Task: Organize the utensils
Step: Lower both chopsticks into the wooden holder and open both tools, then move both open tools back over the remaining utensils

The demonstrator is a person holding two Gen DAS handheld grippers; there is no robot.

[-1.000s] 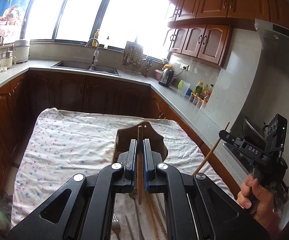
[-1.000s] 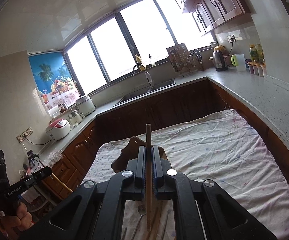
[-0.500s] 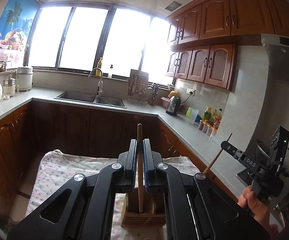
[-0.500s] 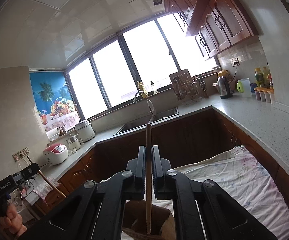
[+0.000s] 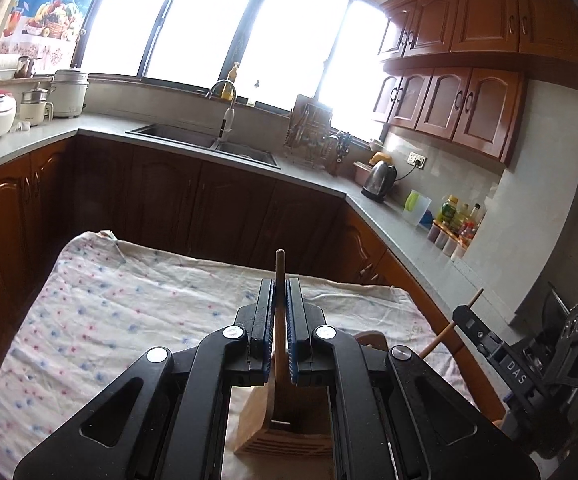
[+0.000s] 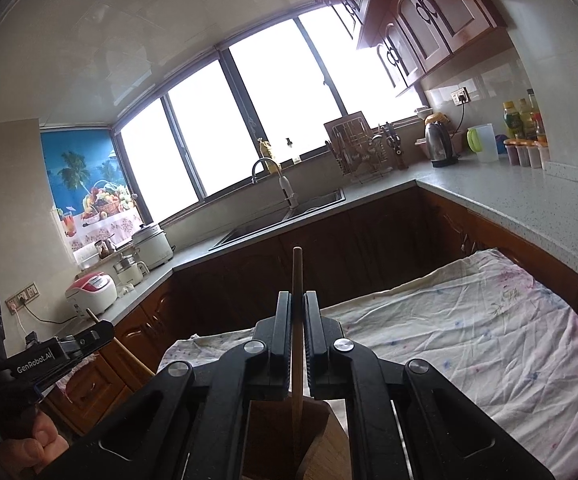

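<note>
My left gripper (image 5: 280, 286) is shut on a wooden chopstick (image 5: 280, 268) held upright, its lower end reaching down into a wooden utensil holder (image 5: 285, 424) below. My right gripper (image 6: 297, 298) is shut on another wooden chopstick (image 6: 297, 272), also upright over the same holder (image 6: 289, 436). Each gripper shows in the other's view: the right one (image 5: 465, 318) at the right edge, the left one (image 6: 101, 328) at the left edge, each with its chopstick slanting down.
The holder stands on a table under a flowered white cloth (image 5: 121, 304). Brown cabinets and a grey counter (image 5: 313, 178) with a sink (image 5: 209, 144), kettle (image 5: 379, 178) and bottles run around the room.
Both grippers rose and tilted up away from the table, then dipped again. The holder now sits beneath both grippers, with the chopsticks' lower ends over it.
</note>
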